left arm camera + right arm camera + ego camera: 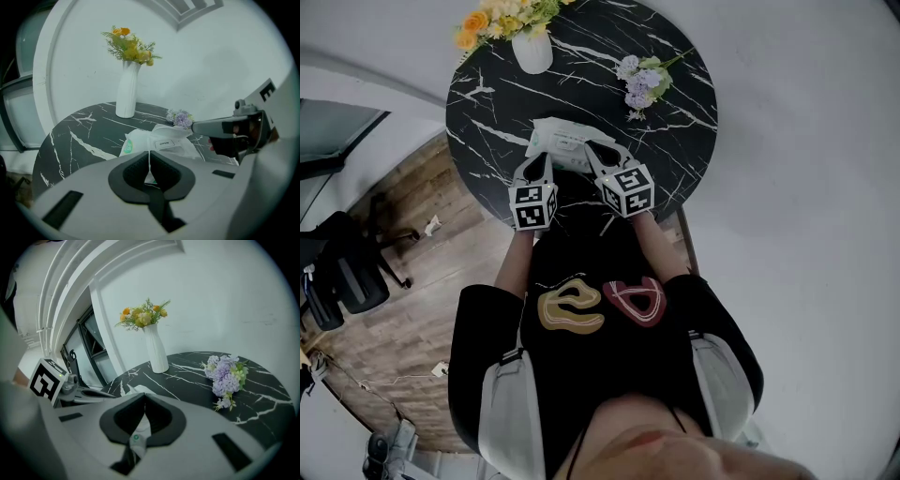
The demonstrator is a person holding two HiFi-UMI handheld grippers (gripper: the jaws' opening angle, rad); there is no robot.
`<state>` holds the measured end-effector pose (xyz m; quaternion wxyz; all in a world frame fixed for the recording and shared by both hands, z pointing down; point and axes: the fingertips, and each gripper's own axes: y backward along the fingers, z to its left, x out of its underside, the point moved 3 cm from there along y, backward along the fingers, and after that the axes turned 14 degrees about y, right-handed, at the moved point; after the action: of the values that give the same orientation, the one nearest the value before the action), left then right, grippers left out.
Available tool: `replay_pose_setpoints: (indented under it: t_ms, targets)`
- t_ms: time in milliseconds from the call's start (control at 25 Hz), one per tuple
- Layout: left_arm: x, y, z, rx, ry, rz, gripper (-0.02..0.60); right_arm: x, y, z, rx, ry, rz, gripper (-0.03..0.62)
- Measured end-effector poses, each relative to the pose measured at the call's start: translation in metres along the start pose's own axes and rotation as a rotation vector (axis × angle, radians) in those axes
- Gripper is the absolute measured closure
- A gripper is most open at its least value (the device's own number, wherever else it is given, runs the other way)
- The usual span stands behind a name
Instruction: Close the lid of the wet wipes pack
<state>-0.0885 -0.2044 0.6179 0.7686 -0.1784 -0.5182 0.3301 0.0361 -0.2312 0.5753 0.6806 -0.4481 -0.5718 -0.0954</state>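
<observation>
While the white soft wet wipes pack [565, 141] is lying on the round black marble table [487, 84], I am poising my closed, empty left claw [150, 152] and right claw [143, 394] over its near edge, likely to press its lid [164, 143] flat.

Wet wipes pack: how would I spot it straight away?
On the round black marble table, look nearer the person than the white vase and the purple flowers. The wet wipes pack is the only flat, soft white packet, labelled OPEN.
</observation>
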Motion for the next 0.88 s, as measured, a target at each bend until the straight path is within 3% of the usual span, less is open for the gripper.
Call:
replay_pose_setpoints:
  t_ms: [880]
  targets:
    - [0.0019,-0.0008,0.0027,-0.002,0.008,0.005,0.558,0.0093,-0.0020,0.0102,-0.011,0.048,0.036,0.582]
